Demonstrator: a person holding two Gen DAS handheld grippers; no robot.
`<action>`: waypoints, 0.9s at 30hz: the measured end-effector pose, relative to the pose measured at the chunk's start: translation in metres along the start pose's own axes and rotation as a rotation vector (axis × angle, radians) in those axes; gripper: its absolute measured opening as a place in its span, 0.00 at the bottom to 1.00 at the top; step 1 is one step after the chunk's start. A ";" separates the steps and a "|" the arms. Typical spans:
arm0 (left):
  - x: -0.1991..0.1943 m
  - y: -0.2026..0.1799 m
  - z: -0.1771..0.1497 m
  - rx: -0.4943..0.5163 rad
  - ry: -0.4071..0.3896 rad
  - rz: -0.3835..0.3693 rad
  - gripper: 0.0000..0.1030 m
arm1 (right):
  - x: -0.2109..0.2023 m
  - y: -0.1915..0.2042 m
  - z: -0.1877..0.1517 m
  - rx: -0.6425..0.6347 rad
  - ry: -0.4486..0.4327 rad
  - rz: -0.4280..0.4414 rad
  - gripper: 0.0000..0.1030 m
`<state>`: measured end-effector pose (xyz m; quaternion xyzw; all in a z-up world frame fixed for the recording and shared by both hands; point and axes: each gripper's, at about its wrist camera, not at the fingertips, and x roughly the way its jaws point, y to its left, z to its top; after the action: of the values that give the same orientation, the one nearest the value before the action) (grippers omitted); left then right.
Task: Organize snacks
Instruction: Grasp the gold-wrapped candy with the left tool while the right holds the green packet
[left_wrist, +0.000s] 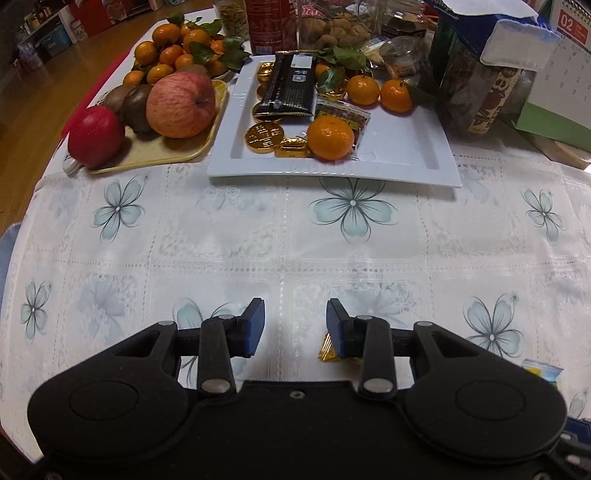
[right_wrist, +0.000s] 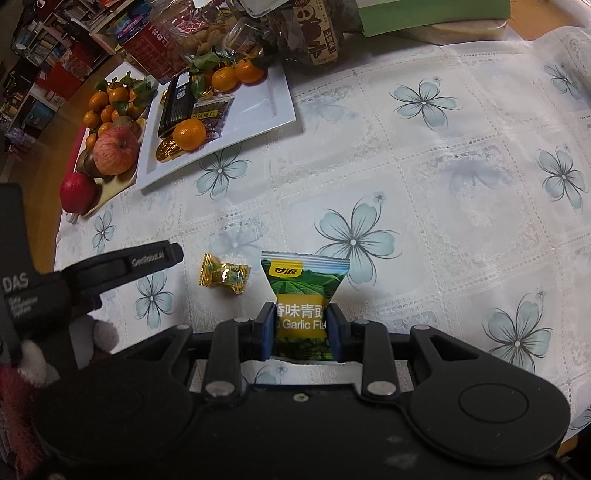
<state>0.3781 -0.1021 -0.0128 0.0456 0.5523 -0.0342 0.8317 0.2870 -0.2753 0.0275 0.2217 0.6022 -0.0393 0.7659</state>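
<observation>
My right gripper (right_wrist: 299, 325) is shut on a green snack packet (right_wrist: 301, 291), squeezing its middle just above the tablecloth. A gold-wrapped candy (right_wrist: 223, 275) lies on the cloth to its left; in the left wrist view the candy (left_wrist: 327, 349) peeks out by the right finger. My left gripper (left_wrist: 295, 325) is open and empty, low over the cloth, and its body shows in the right wrist view (right_wrist: 110, 266). The white tray (left_wrist: 406, 166) ahead holds gold coins, a black packet (left_wrist: 291, 85), a clear nut packet and tangerines; it also shows in the right wrist view (right_wrist: 258, 107).
A beige tray (left_wrist: 155, 155) of apples and kiwis sits left of the white tray, with a plate of leafy tangerines (left_wrist: 181, 48) behind. Jars, bags, a red can and a calendar (left_wrist: 561, 74) crowd the back. The table's left edge drops to wooden floor.
</observation>
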 end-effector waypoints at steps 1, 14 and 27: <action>0.004 -0.003 0.003 0.006 0.008 0.004 0.43 | 0.001 0.000 0.001 0.003 0.000 -0.002 0.30; 0.029 -0.017 -0.005 0.093 0.131 0.047 0.44 | -0.004 -0.008 0.007 0.055 -0.008 0.012 0.30; -0.008 0.003 -0.014 0.050 0.104 -0.085 0.44 | -0.003 -0.010 0.007 0.079 -0.005 0.015 0.30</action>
<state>0.3626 -0.0974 -0.0111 0.0449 0.5952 -0.0809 0.7982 0.2892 -0.2874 0.0282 0.2560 0.5967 -0.0578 0.7584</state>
